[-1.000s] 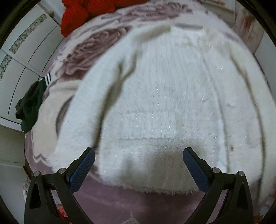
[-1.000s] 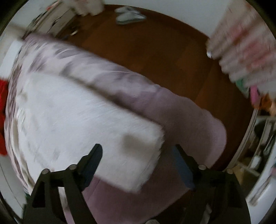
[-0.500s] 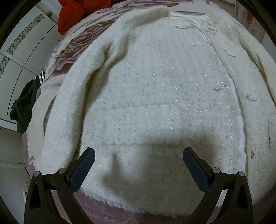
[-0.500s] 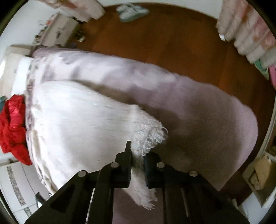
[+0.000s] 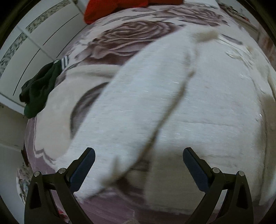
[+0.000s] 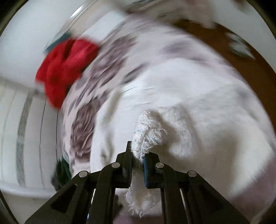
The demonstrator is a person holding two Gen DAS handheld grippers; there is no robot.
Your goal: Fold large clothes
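A fluffy white sweater (image 5: 198, 106) lies spread on a bed with a mauve rose-print blanket (image 5: 134, 32). In the left wrist view its left sleeve (image 5: 134, 106) runs diagonally down toward me. My left gripper (image 5: 138, 165) is open and empty, just above the sleeve's lower end. In the right wrist view my right gripper (image 6: 138, 160) is shut on a bunched corner of the sweater's hem (image 6: 148, 134) and holds it lifted over the sweater's body (image 6: 207, 120). The view is motion-blurred.
A red garment (image 5: 117, 6) lies at the far end of the bed, also shown in the right wrist view (image 6: 63, 69). A dark green garment (image 5: 39, 91) lies at the bed's left edge by a white wardrobe (image 5: 25, 51). Brown wooden floor (image 6: 250, 56) lies to the right.
My right gripper, shut on the hem corner, has lifted it and swung toward the bed's far end. My left gripper has moved left, from over the sweater's body to its left sleeve, still open.
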